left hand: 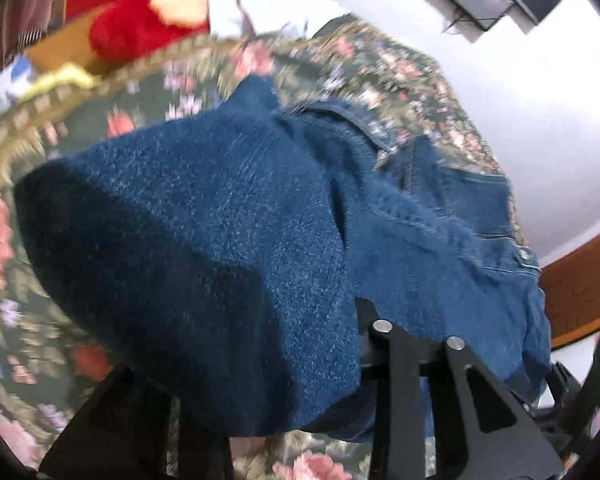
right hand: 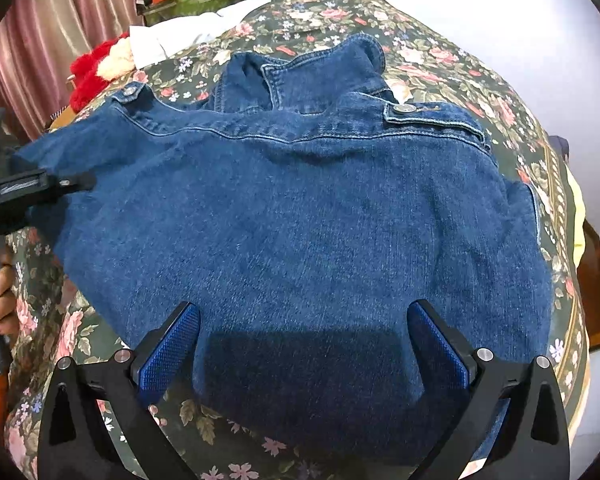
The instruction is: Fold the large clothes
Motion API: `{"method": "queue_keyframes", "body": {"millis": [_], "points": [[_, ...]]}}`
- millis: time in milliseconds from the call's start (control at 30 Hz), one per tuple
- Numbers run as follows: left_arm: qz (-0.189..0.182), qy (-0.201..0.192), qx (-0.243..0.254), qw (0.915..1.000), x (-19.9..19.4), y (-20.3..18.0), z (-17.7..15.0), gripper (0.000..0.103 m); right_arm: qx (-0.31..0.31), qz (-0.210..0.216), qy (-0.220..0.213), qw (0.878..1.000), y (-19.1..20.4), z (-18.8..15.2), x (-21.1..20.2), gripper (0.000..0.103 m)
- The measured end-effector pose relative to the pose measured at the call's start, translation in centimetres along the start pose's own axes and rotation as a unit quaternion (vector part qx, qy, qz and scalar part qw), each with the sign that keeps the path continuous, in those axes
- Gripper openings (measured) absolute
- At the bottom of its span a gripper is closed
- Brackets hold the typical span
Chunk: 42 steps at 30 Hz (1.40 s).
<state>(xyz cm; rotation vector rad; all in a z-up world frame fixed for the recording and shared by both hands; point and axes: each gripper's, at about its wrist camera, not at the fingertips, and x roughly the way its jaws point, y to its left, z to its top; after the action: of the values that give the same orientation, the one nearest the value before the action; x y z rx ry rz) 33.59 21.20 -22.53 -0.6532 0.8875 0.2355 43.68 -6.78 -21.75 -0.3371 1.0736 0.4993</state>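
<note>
Dark blue denim jacket lies back-up on the floral-patterned bedspread, collar away from the viewer, its long axis running left to right. At its left edge the left gripper grips a sleeve fold, fingers closed on the cloth. The right gripper hovers over the near hem, jaws wide, holding nothing. Beyond the left shoulder lie a red plush toy and white cloth, well apart from the fold path.
</note>
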Motion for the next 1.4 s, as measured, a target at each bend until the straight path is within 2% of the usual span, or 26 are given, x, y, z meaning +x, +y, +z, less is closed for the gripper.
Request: {"method": "queue_keyframes", "body": {"millis": [100,167,267,333,367,433,500,533,633,733,867,933,967,1067,1133,1233,1300,1367,1400], "points": [[0.003,-0.028,0.033,0.9990,-2.9,-1.3,0.4,0.029,0.007,0.000,0.032,0.999,0.4,1.0,-0.3,0.103],[0.007,-0.050,0.054,0.9972,-5.1,-1.7,0.6,0.029,0.029,0.025,0.038,0.999,0.7,1.8,-1.2,0.103],[0.012,-0.072,0.068,0.9950,-7.8,-1.6,0.5,0.029,0.083,0.128,-0.001,0.988,2.1,3.3,-3.4,0.103],[0.020,-0.084,0.074,0.9935,-9.1,-0.9,-0.1,0.029,0.093,0.162,-0.003,0.982,3.5,3.9,-3.1,0.103],[0.026,-0.088,0.079,0.9926,-9.5,-0.7,-0.3,0.029,0.090,0.166,0.002,0.982,4.3,4.2,-2.7,0.103],[0.040,-0.093,0.087,0.9911,-9.6,0.0,-0.5,0.029,0.072,0.156,0.032,0.985,6.3,4.6,-0.4,0.103],[0.043,-0.089,0.085,0.9914,-9.4,0.6,-0.8,0.029,0.052,0.138,0.079,0.986,8.5,4.4,3.0,0.103],[0.046,-0.086,0.085,0.9916,-8.8,1.0,-0.6,0.029,0.041,0.127,0.086,0.987,9.3,4.1,3.9,0.103],[0.063,-0.089,0.096,0.9894,-8.1,1.1,-1.0,0.029,-0.052,0.064,0.071,0.994,13.2,3.6,4.6,0.103],[0.068,-0.102,0.118,0.9854,-8.4,-0.2,-0.9,0.028,-0.073,0.060,0.077,0.993,14.1,3.7,4.8,0.103],[0.062,-0.128,0.160,0.9768,-9.2,-3.2,-0.2,0.028,-0.027,0.130,0.093,0.987,11.4,4.2,3.5,0.103],[0.060,-0.139,0.185,0.9710,-9.3,-5.5,0.2,0.028,0.021,0.166,0.070,0.984,8.4,4.0,0.8,0.103],[0.058,-0.143,0.196,0.9684,-9.3,-6.7,0.3,0.028,0.038,0.168,0.053,0.984,6.9,3.7,-0.7,0.103],[0.046,-0.156,0.245,0.9557,-9.4,-11.3,0.0,0.028,0.095,0.158,-0.002,0.983,1.8,2.1,-5.2,0.103],[0.035,-0.165,0.288,0.9425,-9.3,-15.0,-1.0,0.028,0.127,0.150,-0.022,0.980,-1.4,0.9,-7.4,0.103],[0.006,-0.163,0.359,0.9189,-8.7,-20.4,-4.2,0.028,0.178,0.112,-0.043,0.977,-6.6,-1.2,-10.3,0.103],[-0.023,-0.137,0.386,0.9121,-7.6,-23.0,-6.4,0.027,0.201,0.087,-0.053,0.974,-9.6,-3.4,-12.1,0.103],[-0.050,-0.086,0.413,0.9052,-5.7,-24.7,-8.8,0.027,0.225,0.074,-0.056,0.970,-11.9,-5.3,-13.4,0.103],[-0.053,-0.057,0.432,0.8986,-4.4,-25.4,-10.2,0.027,0.237,0.070,-0.055,0.968,-12.8,-6.3,-13.8,0.103]]}}
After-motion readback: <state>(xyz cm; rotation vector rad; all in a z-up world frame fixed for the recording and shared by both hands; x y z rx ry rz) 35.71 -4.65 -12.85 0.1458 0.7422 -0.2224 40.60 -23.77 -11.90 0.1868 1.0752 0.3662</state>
